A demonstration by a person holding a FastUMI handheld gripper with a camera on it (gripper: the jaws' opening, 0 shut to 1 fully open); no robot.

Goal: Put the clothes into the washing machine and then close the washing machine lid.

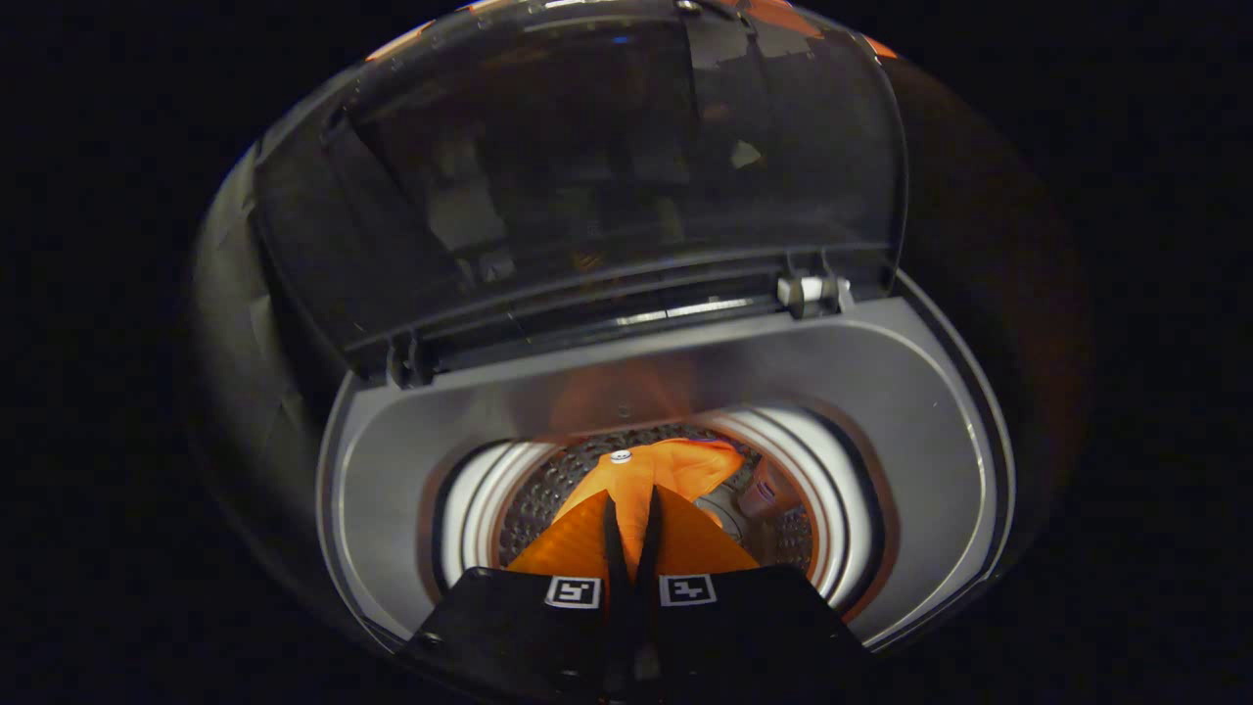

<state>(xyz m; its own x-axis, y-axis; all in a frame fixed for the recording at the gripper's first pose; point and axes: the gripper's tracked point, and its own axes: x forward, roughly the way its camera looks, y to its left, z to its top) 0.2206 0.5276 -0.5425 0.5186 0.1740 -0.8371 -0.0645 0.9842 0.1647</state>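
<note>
An orange garment [675, 468] with a white button hangs from my gripper [631, 519] into the washing machine's drum [543, 494]. Both fingers are pressed together on a fold of the cloth, which spreads out on either side of them and just beyond their tips. The gripper is above the drum's round opening, pointing down into it. The machine's dark see-through lid [587, 176] stands raised beyond the opening, held by hinges [812, 291] at the back.
A grey top deck [881, 392] rings the drum's white-edged opening. The perforated metal wall of the drum shows around the garment, with a pale pinkish part [768, 490] inside to the right. Dark booth surrounds the machine.
</note>
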